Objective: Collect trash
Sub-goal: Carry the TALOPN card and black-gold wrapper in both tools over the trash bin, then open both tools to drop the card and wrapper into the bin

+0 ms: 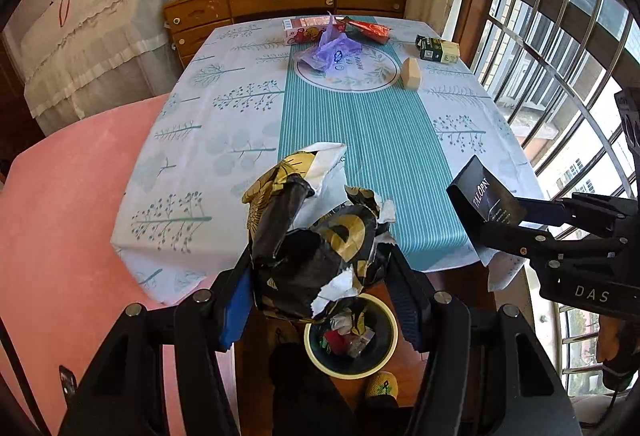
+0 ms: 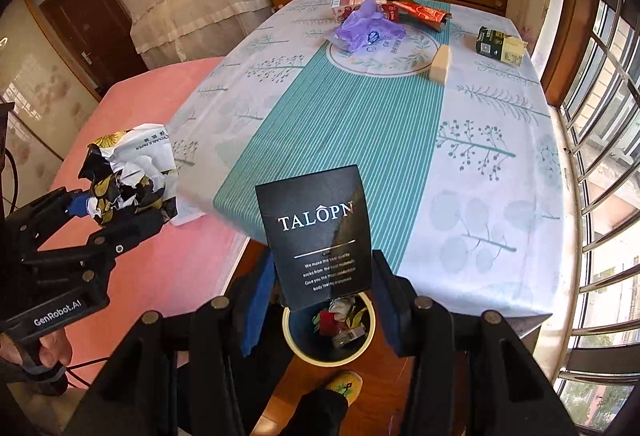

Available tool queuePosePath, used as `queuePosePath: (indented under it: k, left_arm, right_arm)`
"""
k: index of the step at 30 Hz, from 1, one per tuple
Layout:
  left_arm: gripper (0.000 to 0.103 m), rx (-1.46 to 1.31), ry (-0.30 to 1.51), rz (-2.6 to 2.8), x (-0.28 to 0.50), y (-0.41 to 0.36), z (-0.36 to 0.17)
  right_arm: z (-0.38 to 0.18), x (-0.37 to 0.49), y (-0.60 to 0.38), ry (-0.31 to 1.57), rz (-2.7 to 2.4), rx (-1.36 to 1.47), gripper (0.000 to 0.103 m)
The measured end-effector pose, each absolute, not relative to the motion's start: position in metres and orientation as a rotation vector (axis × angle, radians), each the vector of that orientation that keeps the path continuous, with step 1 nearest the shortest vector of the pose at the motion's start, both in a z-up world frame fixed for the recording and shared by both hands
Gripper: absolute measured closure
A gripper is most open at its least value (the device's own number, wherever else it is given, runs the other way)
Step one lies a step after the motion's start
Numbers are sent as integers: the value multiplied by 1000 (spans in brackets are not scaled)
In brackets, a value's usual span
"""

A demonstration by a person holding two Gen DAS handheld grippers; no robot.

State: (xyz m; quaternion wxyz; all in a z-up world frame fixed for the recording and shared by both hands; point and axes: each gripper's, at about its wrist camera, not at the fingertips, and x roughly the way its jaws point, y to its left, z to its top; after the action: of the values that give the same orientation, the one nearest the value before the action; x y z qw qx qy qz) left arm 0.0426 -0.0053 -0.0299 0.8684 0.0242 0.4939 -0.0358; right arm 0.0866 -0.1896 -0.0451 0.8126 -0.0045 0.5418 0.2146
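While my left gripper (image 1: 320, 276) clamps the crumpled wrapper (image 1: 316, 232) and my right gripper (image 2: 324, 300) the black card (image 2: 320, 232), the bin (image 2: 294, 340) below seems narrow; loosing either off-centre spills it.

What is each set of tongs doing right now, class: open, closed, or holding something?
Left tongs: closed on the crumpled black-and-gold paper.
Right tongs: closed on the black TALOPN card.

Below my grippers the trash bin (image 2: 298, 350) stands open-topped on the floor, just off the table's (image 2: 472, 220) near edge, my foot (image 2: 347, 384) beside it. The near tablecloth lies bare; purple bag (image 2: 368, 26), wooden block (image 2: 440, 65) and cartons crowd the far end.
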Motion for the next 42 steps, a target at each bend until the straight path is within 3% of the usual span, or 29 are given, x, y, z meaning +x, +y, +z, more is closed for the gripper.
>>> queuePosePath:
  k: [11,28,42]
  left_arm:
    - [43,44,1145,-93,-5,0,-79]
    - [43,2,1318,-112,5,3,-290]
    - [43,-106,1401,-113,22,18,-384]
  right_arm:
    - [-104,31,-179,1315,446,44,55]
    - [-296,9,-152,1524,206,146,54]
    - [-392,27,-148,1580,152,219,47]
